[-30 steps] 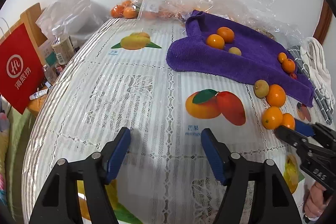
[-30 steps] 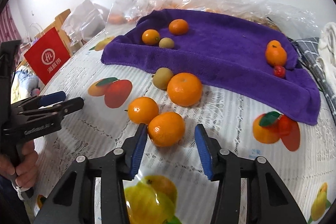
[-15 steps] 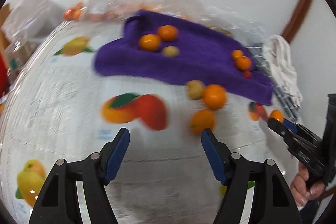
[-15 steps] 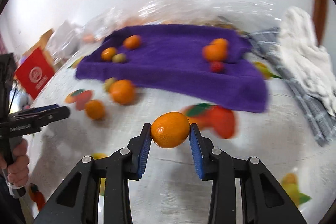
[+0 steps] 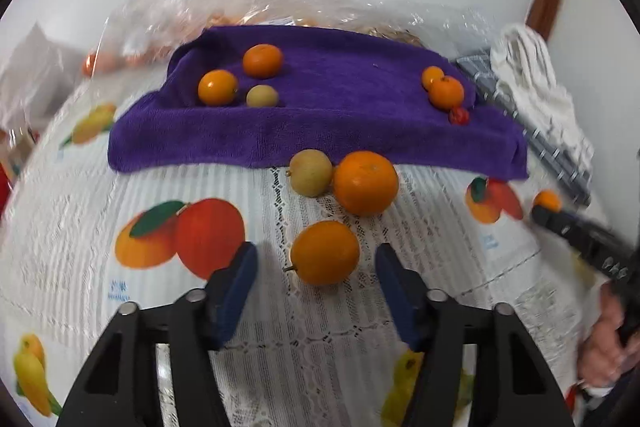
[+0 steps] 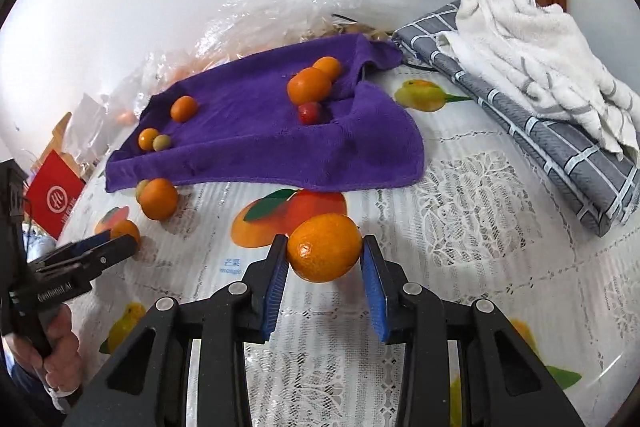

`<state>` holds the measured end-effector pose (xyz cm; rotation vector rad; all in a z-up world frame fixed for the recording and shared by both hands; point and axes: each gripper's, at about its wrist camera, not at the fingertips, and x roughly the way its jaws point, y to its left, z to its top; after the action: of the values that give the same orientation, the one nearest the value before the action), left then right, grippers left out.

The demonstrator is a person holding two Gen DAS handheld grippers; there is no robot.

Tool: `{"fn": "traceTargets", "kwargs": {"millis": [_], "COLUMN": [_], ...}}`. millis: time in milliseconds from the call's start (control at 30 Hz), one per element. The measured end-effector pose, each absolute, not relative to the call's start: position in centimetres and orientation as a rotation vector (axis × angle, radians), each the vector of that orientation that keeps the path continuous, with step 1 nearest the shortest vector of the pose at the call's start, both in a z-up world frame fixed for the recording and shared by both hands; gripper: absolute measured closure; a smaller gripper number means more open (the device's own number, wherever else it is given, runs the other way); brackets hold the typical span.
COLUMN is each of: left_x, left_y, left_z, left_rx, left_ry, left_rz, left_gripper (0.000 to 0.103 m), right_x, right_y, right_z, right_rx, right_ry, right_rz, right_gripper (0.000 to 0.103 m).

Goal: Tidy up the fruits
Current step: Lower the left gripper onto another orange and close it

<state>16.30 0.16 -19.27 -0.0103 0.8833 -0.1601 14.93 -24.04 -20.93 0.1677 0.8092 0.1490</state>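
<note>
Home, fruit-print lace tablecloth (image 5: 360,367), folded towels (image 6: 520,39), shopping bag (image 6: 54,199)

Your table (image 5: 360,367) wears a white lace cloth printed with fruit. Directly on it lie a purple towel (image 5: 320,131), three loose oranges (image 5: 325,253) and a pale fruit (image 5: 311,173). At its right edge you have a grey checked cloth (image 6: 540,131).

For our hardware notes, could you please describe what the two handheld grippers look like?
Both match: the left gripper and right gripper have black angular plastic frames with silver pivot screws and ribbed blue finger pads. Seen side-on, the left's body carries small, unreadable white lettering.
</note>
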Motion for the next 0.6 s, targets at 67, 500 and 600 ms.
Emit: {"fn": "traceTargets", "kwargs": {"millis": [67, 500, 600], "left_x": [16.4, 15.7, 15.6], "left_y": [0.0, 2.2, 2.1], "left_z": [-19.2, -18.1, -18.0], "left_rx": [-0.014, -0.181, -0.185], "left_ry": [0.881, 0.776, 0.764], "left_rz": [-0.176, -0.300, -0.312], "left_gripper": [0.065, 0.075, 0.077], "right_x": [14.6, 14.4, 14.5], "right_y": [-23.5, -22.4, -22.4], "right_z": [-20.9, -21.3, -21.3], "right_rx": [0.142, 0.077, 0.072], "right_ry": [0.795, 0.796, 0.797], "right_rz": [0.153, 0.179, 0.193], "right_gripper": [0.067, 0.067, 0.067]}}
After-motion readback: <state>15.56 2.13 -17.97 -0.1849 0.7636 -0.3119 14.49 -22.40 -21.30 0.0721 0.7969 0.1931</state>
